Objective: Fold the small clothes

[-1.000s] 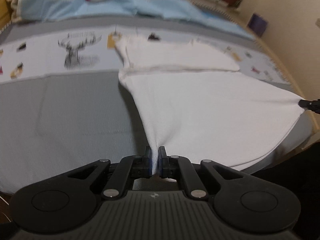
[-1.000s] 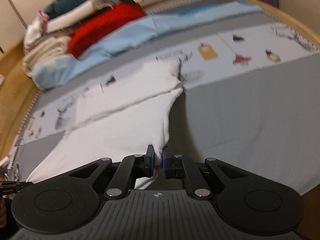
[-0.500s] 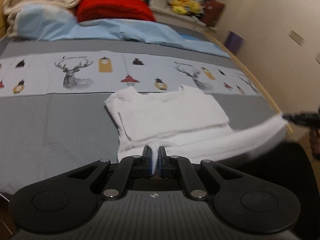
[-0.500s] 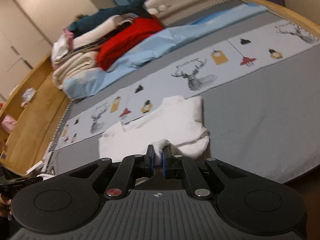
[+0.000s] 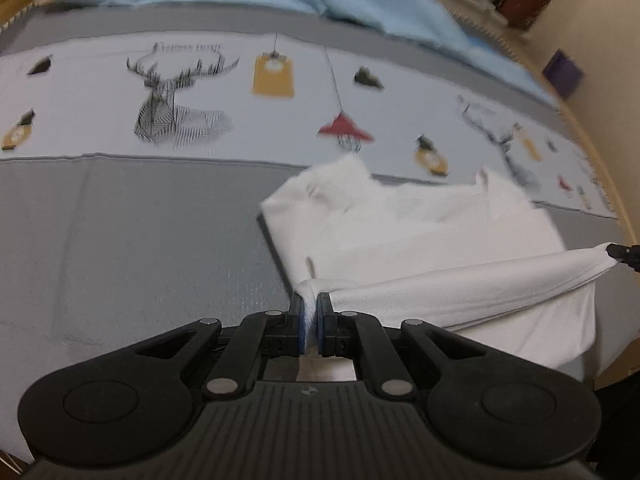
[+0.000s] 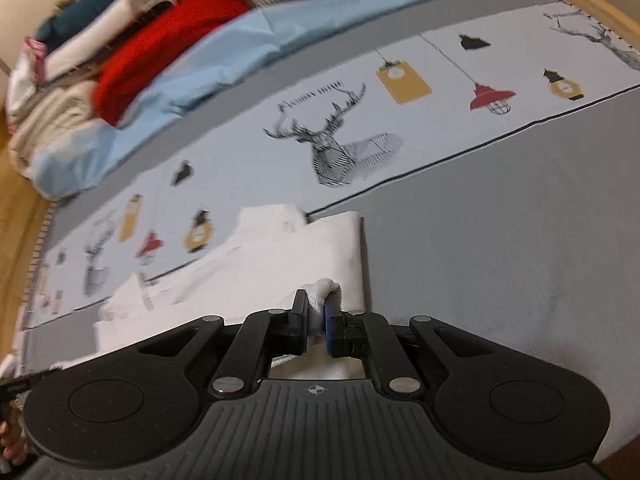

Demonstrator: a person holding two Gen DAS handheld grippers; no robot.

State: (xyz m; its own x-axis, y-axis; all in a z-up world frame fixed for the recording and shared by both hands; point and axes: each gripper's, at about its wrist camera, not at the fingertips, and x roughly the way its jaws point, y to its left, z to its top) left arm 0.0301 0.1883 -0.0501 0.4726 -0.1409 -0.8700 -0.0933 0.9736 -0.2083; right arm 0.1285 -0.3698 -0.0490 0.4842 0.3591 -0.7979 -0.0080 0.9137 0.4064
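Grey bedspread [image 5: 140,240]; garment's [image 5: 420,232] clamped edge

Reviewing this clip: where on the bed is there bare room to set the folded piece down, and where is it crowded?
Free: the grey sheet left of the white garment in the left wrist view, bordered by the printed band beyond. Crowded: the far end, with the light blue cloth and the red garment in a clothes pile.
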